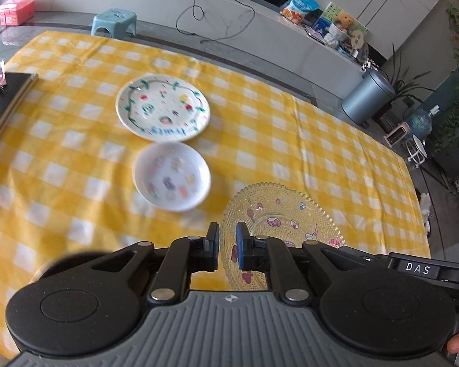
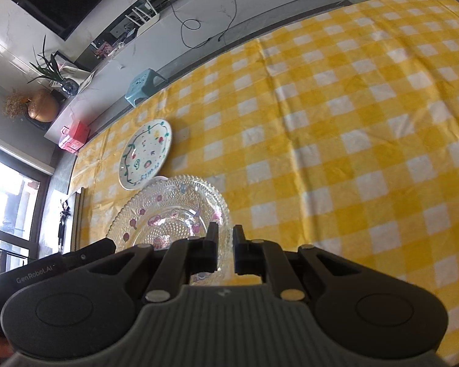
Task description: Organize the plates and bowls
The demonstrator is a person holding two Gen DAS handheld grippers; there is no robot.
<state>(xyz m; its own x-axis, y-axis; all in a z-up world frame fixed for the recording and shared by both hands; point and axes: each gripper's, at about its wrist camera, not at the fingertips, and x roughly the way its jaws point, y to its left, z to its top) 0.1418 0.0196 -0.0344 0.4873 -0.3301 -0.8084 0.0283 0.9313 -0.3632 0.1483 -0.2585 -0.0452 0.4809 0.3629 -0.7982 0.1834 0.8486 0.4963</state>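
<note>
A clear beaded glass plate (image 1: 278,214) with cartoon prints is held between both grippers, above the yellow checked tablecloth (image 1: 336,140). My left gripper (image 1: 227,244) is shut on its near-left rim. In the right wrist view the same glass plate (image 2: 168,205) has its right rim pinched in my shut right gripper (image 2: 225,241). Beyond it sit a small white bowl (image 1: 171,180) with coloured prints and a white plate (image 1: 163,107) painted with a green vine and fruits. The white plate (image 2: 145,153) shows past the glass plate, which hides nearly all of the bowl (image 2: 159,179).
A dark flat board (image 1: 3,101) lies at the table's left edge. Off the table stand a blue stool (image 1: 114,20), a pink box (image 1: 15,10), a grey bin (image 1: 367,96) and plants. The cloth (image 2: 352,122) stretches away to the right.
</note>
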